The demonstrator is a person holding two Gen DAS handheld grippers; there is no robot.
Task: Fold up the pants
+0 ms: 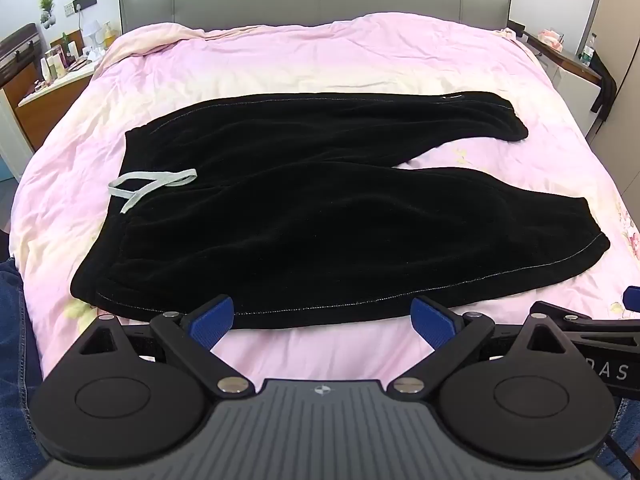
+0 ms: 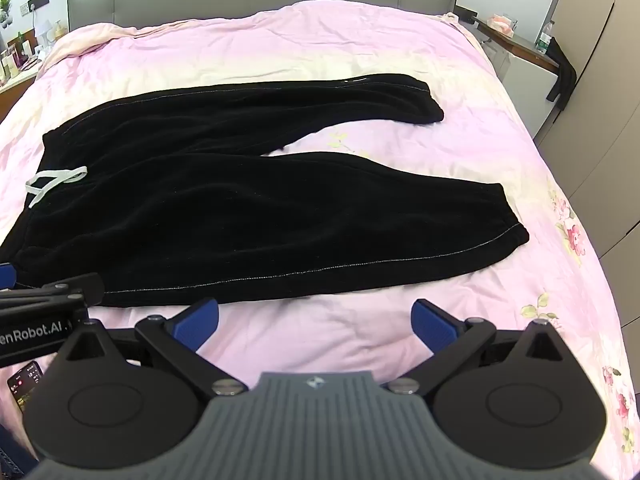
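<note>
Black fleece pants (image 1: 304, 216) with a grey drawstring (image 1: 152, 184) lie flat on the pink-quilted bed (image 1: 320, 60), legs splayed rightward. Left tool (image 1: 323, 318) and right tool (image 2: 316, 318) both spread wide, empty, near the closest hem. Likely pre-grasp: next, pinch near leg edge, fold over far leg.

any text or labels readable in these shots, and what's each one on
"enRobot.AI", cut off at the frame edge, on the left tool's black body, seen from the right wrist.
"DAS", partial, on the right tool's body, seen from the left wrist.
Small device screen: too small to read.
Bottle label: blurred.
</note>
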